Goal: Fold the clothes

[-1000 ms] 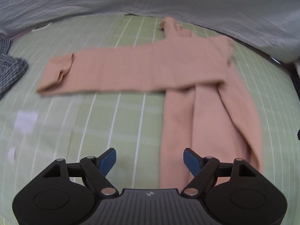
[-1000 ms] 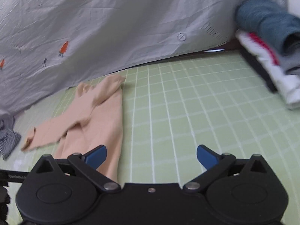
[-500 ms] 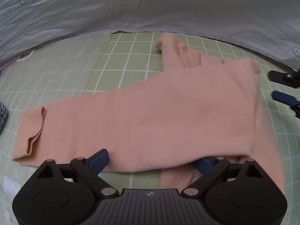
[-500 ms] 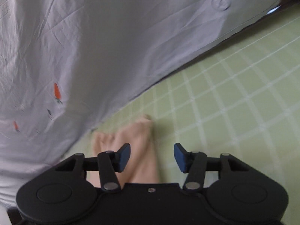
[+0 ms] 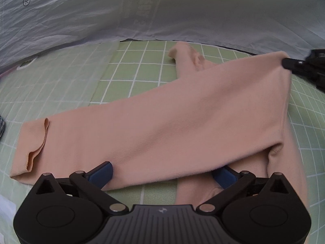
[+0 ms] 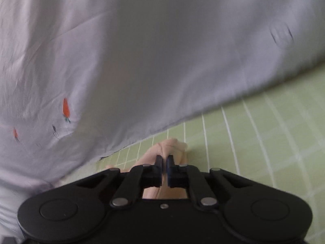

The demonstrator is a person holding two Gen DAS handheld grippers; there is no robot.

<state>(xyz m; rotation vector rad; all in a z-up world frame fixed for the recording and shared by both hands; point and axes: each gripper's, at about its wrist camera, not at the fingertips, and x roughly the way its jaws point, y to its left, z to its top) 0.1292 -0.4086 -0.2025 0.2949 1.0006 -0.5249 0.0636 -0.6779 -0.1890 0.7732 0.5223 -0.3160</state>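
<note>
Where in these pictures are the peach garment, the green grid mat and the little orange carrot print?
peach garment (image 5: pixel 162 122), left wrist view, middle of the folded-over panel.
green grid mat (image 5: pixel 142 61), left wrist view, bare squares beyond the garment.
carrot print (image 6: pixel 66 107), right wrist view, orange body, on the grey sheet.

The green grid mat (image 5: pixel 140 67) lies bare beyond the peach garment (image 5: pixel 162 122) up to the hanging grey sheet (image 5: pixel 162 16), which walls off the far side and in the right wrist view (image 6: pixel 142 50) leans over the mat (image 6: pixel 274 142), closing the space above the garment's far corner (image 6: pixel 172 146). Bare mat also opens to the right of that corner in the right wrist view, and at the near left of the left wrist view, where only a checked cloth (image 5: pixel 1 126) at the frame edge intrudes. The left gripper (image 5: pixel 162 172) stands wide at the garment's near edge, its blue pads (image 5: pixel 101 171) against or under the fabric, while the right gripper (image 5: pixel 288 63) pinches the far right corner, so both block those edges.
</note>
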